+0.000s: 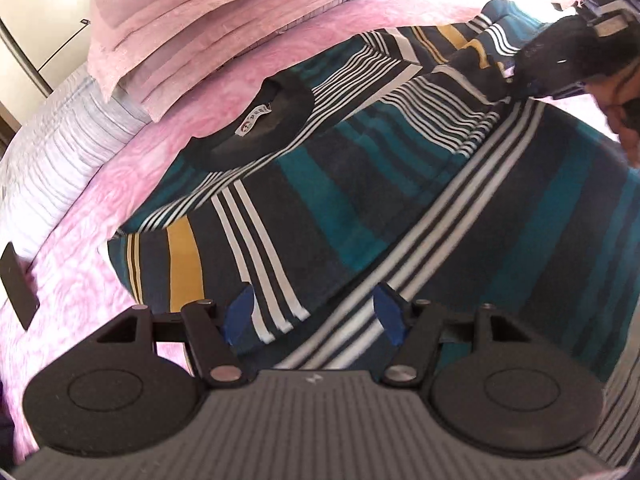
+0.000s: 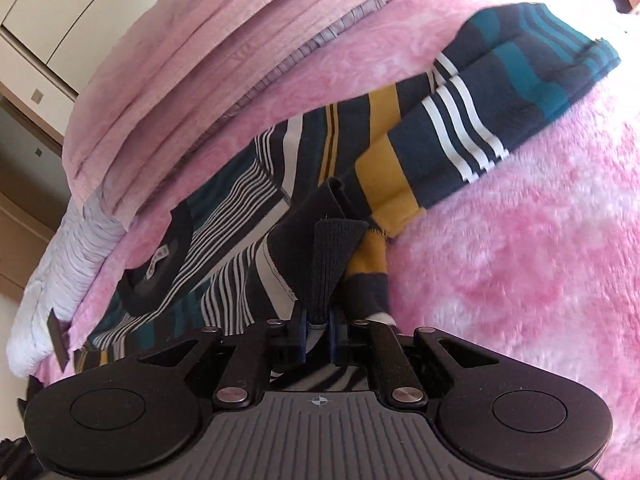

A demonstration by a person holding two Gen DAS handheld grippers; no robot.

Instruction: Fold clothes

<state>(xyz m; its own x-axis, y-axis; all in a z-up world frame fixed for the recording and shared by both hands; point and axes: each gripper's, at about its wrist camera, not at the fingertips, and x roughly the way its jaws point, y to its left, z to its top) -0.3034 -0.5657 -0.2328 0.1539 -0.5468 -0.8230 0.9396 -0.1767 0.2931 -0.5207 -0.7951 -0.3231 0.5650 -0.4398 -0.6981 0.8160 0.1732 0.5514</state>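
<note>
From the left wrist we see our left gripper point(image 1: 314, 314) with its blue pads point(image 1: 240, 312) spread wide, nothing between them. It hangs over the lower part of the sweater point(image 1: 360, 208), which lies spread on the pink blanket point(image 1: 80, 248); whether the pads touch the cloth we cannot tell. The sweater's dark collar point(image 1: 256, 136), with a small white label, lies toward the stacked pink bedding point(image 1: 180, 40). A folded sleeve with yellow and white stripes lies just ahead of the left pad. At the far right our right gripper point(image 1: 516, 88) shows dark and blurred, with a strip of striped cloth drawn up into it. A dark flat object point(image 1: 18, 284) lies at the blanket's left edge.

From the right wrist we see our right gripper point(image 2: 318, 336) clenched on the sweater point(image 2: 240, 208): its jaws stand nearly together, pinching a dark ribbed cuff point(image 2: 328, 264) that rises bunched from between them. The sleeve point(image 2: 460, 140) runs from the cuff up and right across the blanket point(image 2: 520, 280), flat, its teal end farthest away. The collar point(image 2: 160, 264) lies to the left, near the bedding point(image 2: 180, 80).
</note>
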